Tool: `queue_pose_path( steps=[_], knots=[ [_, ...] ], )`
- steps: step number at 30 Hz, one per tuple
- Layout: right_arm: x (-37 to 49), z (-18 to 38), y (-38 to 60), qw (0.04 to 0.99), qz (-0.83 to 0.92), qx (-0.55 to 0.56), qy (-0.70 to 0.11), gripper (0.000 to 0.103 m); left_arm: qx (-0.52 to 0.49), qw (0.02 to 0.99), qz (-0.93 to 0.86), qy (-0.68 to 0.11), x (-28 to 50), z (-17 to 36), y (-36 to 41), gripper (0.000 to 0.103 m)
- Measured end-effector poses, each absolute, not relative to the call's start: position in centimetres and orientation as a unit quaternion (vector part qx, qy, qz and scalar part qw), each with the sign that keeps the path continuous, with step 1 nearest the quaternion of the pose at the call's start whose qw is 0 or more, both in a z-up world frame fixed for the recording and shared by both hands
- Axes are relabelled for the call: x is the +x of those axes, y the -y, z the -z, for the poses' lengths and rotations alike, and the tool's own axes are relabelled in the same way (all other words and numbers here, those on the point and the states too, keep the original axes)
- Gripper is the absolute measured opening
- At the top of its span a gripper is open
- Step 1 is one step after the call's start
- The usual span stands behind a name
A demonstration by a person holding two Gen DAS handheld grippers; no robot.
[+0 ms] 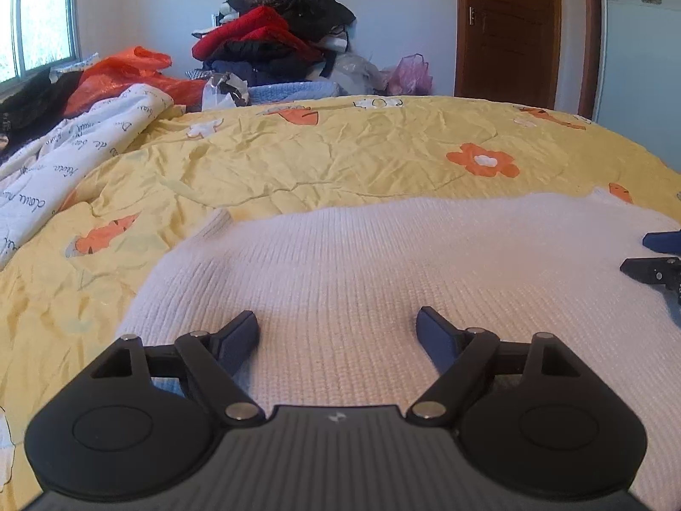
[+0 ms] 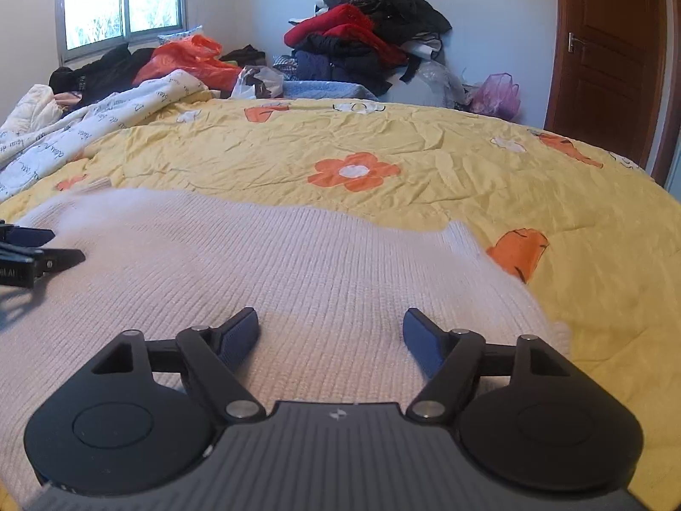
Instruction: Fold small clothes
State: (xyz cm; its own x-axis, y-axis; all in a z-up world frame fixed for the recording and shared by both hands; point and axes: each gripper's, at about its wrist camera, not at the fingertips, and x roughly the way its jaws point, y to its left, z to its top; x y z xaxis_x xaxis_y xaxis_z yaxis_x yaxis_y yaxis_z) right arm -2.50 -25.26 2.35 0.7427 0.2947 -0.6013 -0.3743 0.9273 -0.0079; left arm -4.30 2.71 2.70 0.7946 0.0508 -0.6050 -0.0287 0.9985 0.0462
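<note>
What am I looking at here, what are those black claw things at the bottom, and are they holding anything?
Those are two hand-held grippers; a person carries one in each hand, and each has a camera looking along its fingers. One picture is from the left gripper, the other from the right gripper, so both views show the same bed. A white knit garment lies flat on a yellow flowered quilt. Both grippers hang over the garment with jaws open, gripping nothing. Each also shows at the edge of the other's picture. Behind, a clothes pile sits against the wall.
</note>
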Motion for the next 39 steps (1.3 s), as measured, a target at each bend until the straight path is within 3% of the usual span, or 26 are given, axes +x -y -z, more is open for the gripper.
queue_pose_path(
  steps=[5, 11, 15, 18, 23, 27, 31, 39],
  knots=[
    [-3.1, -3.7, 25.4, 0.931, -0.171, -0.052, -0.319, 0.078, 0.010, 0.946, -0.043, -0.322, -5.8, -4.9, -2.8, 0.081],
    [-8.0, -6.8, 23.7, 0.937, -0.216, -0.023, -0.275, 0.083, 0.006, 0.953, -0.039, -0.302, -10.0, -5.8, -3.0, 0.082],
    [-7.6, -5.2, 21.0, 0.923, -0.228, -0.050, -0.304, 0.083, 0.002, 0.945, -0.032, -0.325, -9.6, -4.0, -3.5, 0.084],
    [-7.6, -2.6, 20.4, 0.920, -0.229, -0.081, -0.306, 0.090, -0.015, 0.943, -0.026, -0.332, -8.8, -3.4, -4.4, 0.090],
    [-7.3, -3.4, 19.8, 0.915, -0.220, -0.086, -0.327, 0.091, -0.014, 0.942, -0.043, -0.332, -9.8, -4.8, -4.2, 0.089],
    [-8.5, -5.7, 19.4, 0.915, -0.243, -0.057, -0.317, 0.090, -0.072, 0.950, -0.086, -0.291, -14.2, -6.8, -6.4, 0.089],
    [-8.7, -6.9, 16.6, 0.904, -0.295, -0.055, -0.304, 0.091, -0.178, 0.921, -0.145, -0.315, -18.1, -6.4, -9.8, 0.089],
    [-6.4, -4.4, 7.0, 0.869, -0.346, -0.123, -0.330, 0.092, -0.383, 0.859, -0.088, -0.329, -18.8, -4.2, -13.0, 0.089]
  ],
)
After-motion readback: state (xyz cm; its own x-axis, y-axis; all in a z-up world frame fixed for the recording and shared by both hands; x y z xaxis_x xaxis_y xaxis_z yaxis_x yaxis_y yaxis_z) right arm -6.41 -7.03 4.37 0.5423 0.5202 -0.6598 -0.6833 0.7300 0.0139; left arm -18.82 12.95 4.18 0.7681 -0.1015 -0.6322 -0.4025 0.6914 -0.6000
